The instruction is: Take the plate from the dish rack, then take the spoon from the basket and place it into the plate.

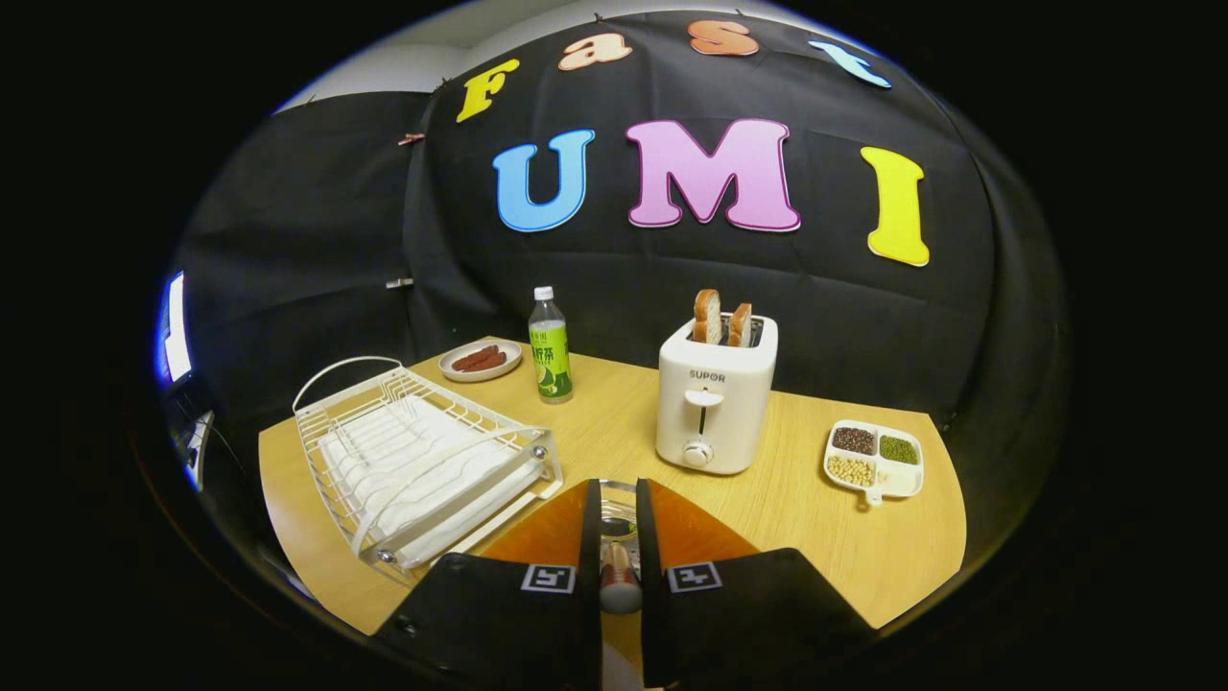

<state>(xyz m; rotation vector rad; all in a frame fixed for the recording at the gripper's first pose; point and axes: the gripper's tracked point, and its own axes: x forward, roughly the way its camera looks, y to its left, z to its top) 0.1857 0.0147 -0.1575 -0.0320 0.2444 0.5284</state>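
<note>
The claw (619, 537), clamped on what seems the spoon (620, 576), should lower it gently over the plate (619, 499).

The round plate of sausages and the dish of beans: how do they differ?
The plate is round and undivided; the dish is squarish, split into compartments, with a small tab handle. The plate sits at the table's far side beside the bottle; the dish lies right of the toaster. Both are shallow, pale and hold food. The gripper grips a spoon.
</note>
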